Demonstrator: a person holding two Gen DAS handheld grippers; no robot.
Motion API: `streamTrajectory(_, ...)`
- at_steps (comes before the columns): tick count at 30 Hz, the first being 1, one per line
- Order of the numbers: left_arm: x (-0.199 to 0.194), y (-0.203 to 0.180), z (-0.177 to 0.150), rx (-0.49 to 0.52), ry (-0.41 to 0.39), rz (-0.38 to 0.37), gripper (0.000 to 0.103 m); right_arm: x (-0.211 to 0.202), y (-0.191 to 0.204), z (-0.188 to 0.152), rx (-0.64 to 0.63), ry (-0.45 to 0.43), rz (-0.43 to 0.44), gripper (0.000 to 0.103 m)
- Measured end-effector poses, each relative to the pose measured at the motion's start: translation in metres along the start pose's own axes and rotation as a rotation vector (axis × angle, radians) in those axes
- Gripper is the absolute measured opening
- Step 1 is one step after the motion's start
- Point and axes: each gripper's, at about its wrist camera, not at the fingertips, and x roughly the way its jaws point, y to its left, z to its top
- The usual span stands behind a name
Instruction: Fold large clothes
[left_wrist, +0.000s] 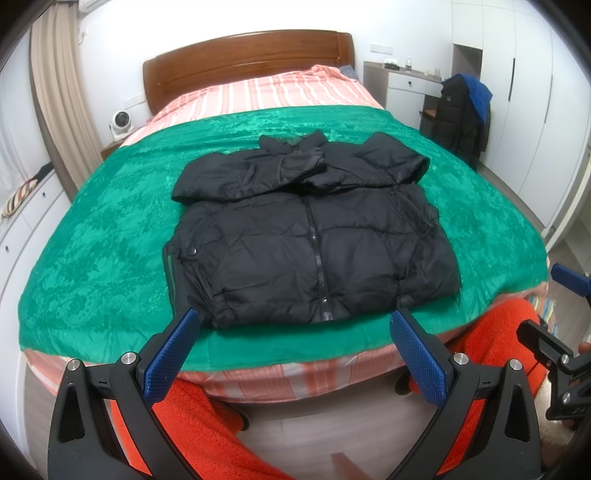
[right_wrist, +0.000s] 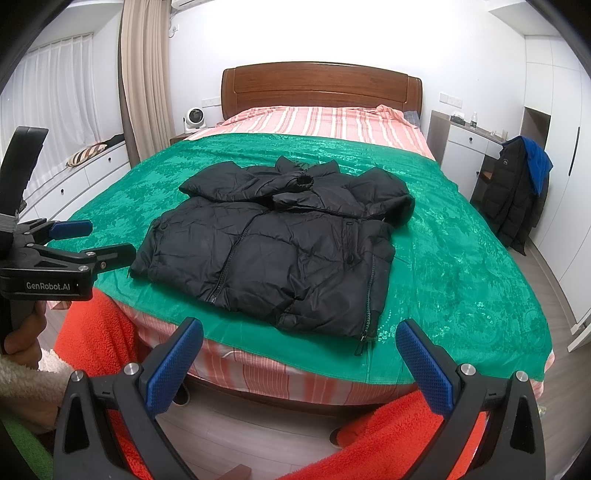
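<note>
green blanket (left_wrist: 110, 236) covers the bed, a black jacket (left_wrist: 306, 236) lies on it, left gripper (left_wrist: 295, 325) and right gripper (right_wrist: 299, 336) both wide, empty.

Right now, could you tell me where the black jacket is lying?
The jacket lies on the green blanket near the foot of the bed, central in both wrist views, collar towards the headboard.

Black puffer jacket (left_wrist: 310, 236) flat on green blanket (left_wrist: 110, 236), near bed foot edge, sleeves seemingly folded across chest. Left hand-held gripper (left_wrist: 295, 325) spread wide, empty.
</note>
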Motion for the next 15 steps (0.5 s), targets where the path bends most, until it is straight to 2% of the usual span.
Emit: streamTrajectory(15, -0.0012, 0.0, -0.0003, -0.001, 0.003, 0.0, 0.103, -0.0009, -0.0017, 0.0008, 0.0, 0.006, 0.002, 0.103)
